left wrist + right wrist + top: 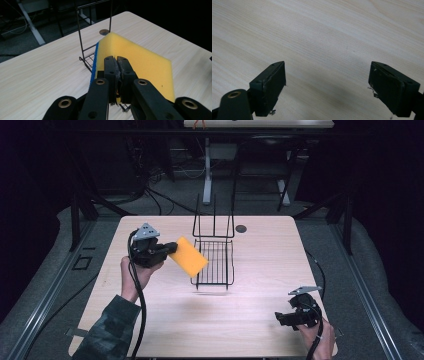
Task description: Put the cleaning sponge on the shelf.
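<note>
Carrying step, by the look of it: left gripper (172,246) clamped tight on the near edge of a flat yellow foam sponge with a blue scouring face (188,256), held tilted in the air just at the left rim of the black wire rack (215,265). Right gripper (280,318) gaping wide, empty, low over the pale wooden table (260,250). Next, probably: shifting rightward over the rack, lowering, then releasing.

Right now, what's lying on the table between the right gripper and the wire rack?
Nothing: in the high view, bare wooden table separates the right gripper from the wire rack.
</note>
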Available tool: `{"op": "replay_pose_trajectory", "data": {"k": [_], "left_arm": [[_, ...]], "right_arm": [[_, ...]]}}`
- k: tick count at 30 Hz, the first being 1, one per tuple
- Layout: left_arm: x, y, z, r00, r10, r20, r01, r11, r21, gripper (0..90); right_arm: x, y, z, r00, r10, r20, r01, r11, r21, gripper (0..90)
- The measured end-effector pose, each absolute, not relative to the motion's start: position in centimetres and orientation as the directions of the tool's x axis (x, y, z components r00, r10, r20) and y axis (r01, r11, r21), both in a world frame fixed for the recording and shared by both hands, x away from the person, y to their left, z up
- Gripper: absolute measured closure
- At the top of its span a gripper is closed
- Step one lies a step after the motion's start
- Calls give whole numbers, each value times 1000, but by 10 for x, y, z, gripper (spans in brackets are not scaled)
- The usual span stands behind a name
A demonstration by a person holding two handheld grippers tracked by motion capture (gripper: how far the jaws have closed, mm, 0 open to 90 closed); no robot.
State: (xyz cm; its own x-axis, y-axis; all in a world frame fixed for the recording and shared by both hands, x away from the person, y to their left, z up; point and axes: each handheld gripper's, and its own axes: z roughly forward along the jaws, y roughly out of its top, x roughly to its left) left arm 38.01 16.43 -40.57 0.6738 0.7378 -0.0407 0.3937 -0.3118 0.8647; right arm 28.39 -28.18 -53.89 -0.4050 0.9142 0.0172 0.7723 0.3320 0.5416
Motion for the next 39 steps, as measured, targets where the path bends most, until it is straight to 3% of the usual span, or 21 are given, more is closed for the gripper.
{"op": "replay_pose_trajectory", "data": {"k": [39], "left_arm": [[426,118,-468,577,788,-215,543,-173,822,868]], "right_arm": [[284,-282,-539,-409,912,18,773,336,539,141]]}}
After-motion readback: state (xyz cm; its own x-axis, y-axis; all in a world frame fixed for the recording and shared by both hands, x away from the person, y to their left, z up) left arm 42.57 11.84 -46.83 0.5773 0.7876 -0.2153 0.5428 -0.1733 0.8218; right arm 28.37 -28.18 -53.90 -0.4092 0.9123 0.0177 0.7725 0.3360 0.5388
